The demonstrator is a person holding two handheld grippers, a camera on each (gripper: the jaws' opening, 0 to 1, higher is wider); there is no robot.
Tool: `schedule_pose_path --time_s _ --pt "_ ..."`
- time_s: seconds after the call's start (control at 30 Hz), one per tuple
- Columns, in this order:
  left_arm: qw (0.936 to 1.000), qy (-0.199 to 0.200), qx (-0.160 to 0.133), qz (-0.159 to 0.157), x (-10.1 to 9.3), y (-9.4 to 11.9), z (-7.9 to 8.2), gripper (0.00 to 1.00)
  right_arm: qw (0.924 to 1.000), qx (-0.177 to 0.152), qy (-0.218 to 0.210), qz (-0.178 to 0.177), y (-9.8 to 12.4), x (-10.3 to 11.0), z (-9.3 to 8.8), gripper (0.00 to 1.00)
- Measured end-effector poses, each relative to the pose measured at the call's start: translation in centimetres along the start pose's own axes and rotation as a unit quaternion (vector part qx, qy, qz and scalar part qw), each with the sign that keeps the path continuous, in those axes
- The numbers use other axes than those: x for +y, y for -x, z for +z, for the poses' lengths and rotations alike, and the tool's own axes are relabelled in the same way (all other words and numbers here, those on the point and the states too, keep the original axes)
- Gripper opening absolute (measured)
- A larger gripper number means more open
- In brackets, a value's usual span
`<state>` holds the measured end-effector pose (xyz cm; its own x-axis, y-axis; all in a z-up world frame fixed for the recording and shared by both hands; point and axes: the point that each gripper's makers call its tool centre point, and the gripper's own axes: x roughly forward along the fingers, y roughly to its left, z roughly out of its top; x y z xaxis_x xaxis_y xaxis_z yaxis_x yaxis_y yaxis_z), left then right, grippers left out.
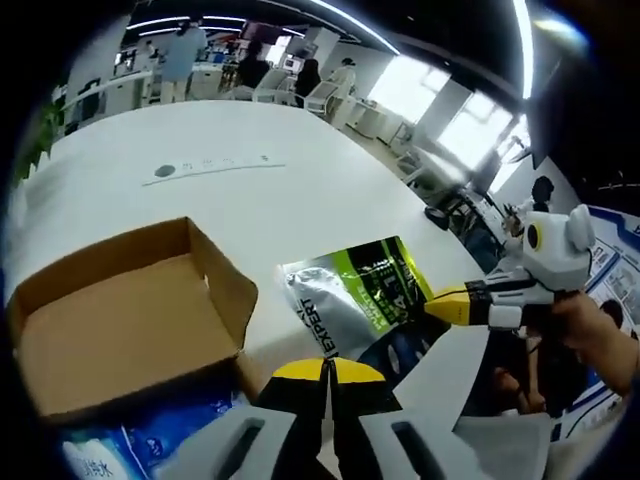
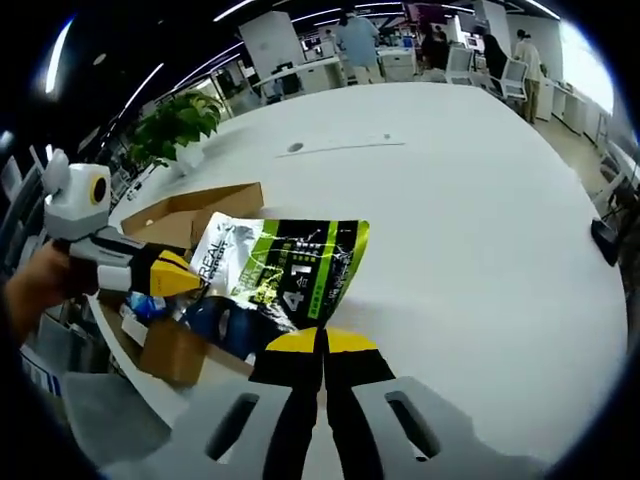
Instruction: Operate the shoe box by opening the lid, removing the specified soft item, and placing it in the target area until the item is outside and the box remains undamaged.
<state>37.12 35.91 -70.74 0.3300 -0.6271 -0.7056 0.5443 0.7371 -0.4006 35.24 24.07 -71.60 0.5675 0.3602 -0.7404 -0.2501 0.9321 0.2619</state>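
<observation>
On the white table (image 1: 300,170) the brown cardboard shoe box (image 1: 120,310) stands with its lid flap raised, and blue-and-white packets (image 1: 150,440) lie at its near edge. Just beside the box, outside it, a soft silver, green and black pouch (image 1: 355,295) lies flat on the tabletop. In the left gripper view its long axis runs from the box side out toward the table's far edge, with the printed lettering running along it. The left gripper (image 1: 325,375) has its yellow-tipped jaws pressed together with nothing between them, just short of the pouch's near edge. In the right gripper view the right gripper (image 2: 322,345) likewise has its jaws together on nothing, at the pouch's (image 2: 285,265) lower edge, with the box (image 2: 190,215) behind the pouch. A potted plant (image 2: 175,125) stands at the table's far left side there.
</observation>
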Motion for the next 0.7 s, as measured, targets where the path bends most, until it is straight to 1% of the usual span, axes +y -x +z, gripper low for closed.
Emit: schedule_pose_path --time_s 0.13,0.2,0.33,0.43,0.47,0.5,0.57,0.63,0.67,0.7 --pt "0.9982 -0.05 0.027 0.019 0.4 -0.9 -0.3 0.0 0.9999 0.009 0.006 -0.003 -0.9 -0.5 -0.1 0.0" --pt "0.9973 -0.061 0.033 0.023 0.3 -1.3 -0.2 0.01 0.9998 0.014 0.011 -0.006 -1.3 -0.8 -0.2 0.0" --pt "0.9949 -0.083 0.05 0.028 0.5 -2.1 -0.5 0.01 0.9998 0.017 0.004 -0.007 -1.8 -1.4 -0.3 0.0" --pt "0.9905 -0.112 0.069 0.039 0.7 -2.5 -0.8 0.01 0.9997 0.022 -0.001 -0.007 -2.4 -1.7 -0.6 0.0" --pt "0.9871 -0.134 0.076 0.046 0.8 -2.7 -0.9 0.01 0.9997 0.024 -0.002 -0.007 -2.5 -1.7 -0.6 0.0" --pt "0.9848 -0.145 0.081 0.05 0.8 -2.9 -1.0 0.01 0.9996 0.026 -0.002 -0.008 -2.7 -1.8 -0.7 0.0" --pt "0.9779 -0.174 0.101 0.058 0.9 -3.3 -1.4 0.01 0.9995 0.03 -0.001 -0.009 -3.1 -1.9 -0.9 0.0" --pt "0.9689 -0.208 0.116 0.067 1.1 -3.7 -1.7 0.01 0.9994 0.034 -0.001 -0.009 -3.4 -2.0 -1.0 0.0" --pt "0.9628 -0.227 0.127 0.072 1.1 -3.8 -1.7 0.01 0.9994 0.034 -0.002 -0.009 -3.5 -2.0 -1.0 0.0" --pt "0.959 -0.243 0.124 0.076 1.1 -3.9 -1.4 0.01 0.9993 0.035 -0.004 -0.008 -3.6 -2.1 -1.0 0.0"
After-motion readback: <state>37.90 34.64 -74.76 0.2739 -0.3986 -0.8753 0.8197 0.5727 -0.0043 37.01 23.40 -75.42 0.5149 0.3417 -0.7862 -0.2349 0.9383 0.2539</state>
